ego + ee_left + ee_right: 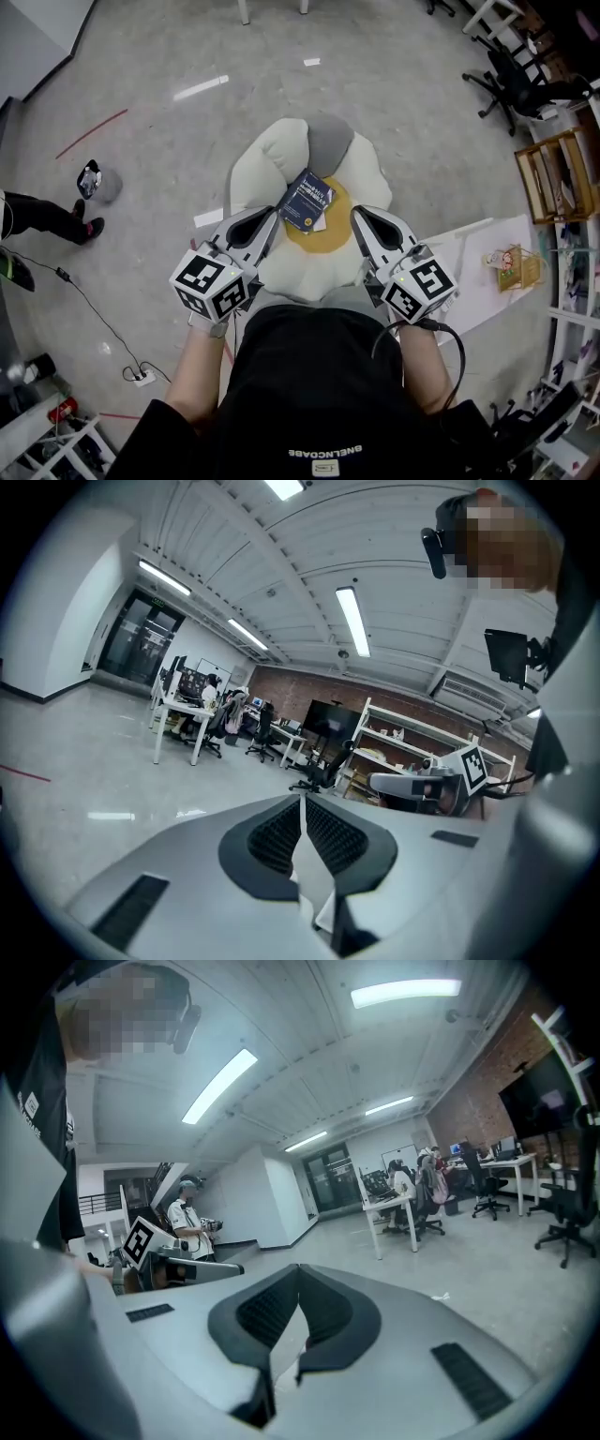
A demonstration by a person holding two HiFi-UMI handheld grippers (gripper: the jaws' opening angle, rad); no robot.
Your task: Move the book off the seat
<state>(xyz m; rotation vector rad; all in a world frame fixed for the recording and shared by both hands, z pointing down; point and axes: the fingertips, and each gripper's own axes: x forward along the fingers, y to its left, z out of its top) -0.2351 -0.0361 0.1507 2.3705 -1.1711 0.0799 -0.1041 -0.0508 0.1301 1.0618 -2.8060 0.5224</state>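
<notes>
A dark blue book [307, 200] lies tilted on the yellow middle of a white, egg-shaped cushion seat [267, 155]. My left gripper [275, 215] is at the seat's near left side, its tip just left of the book. My right gripper [355, 215] is at the near right side, a little right of the book. Both have their jaws together with nothing between them, as the left gripper [302, 800] and the right gripper [298, 1268] show in their own views. Those views look across the room and do not show the book.
A person's legs [47, 217] and a small object [91, 178] are on the floor at the left. A power strip [142, 377] lies at the lower left. A white sheet [487, 267], a wooden rack [558, 178] and office chairs [511, 80] are to the right.
</notes>
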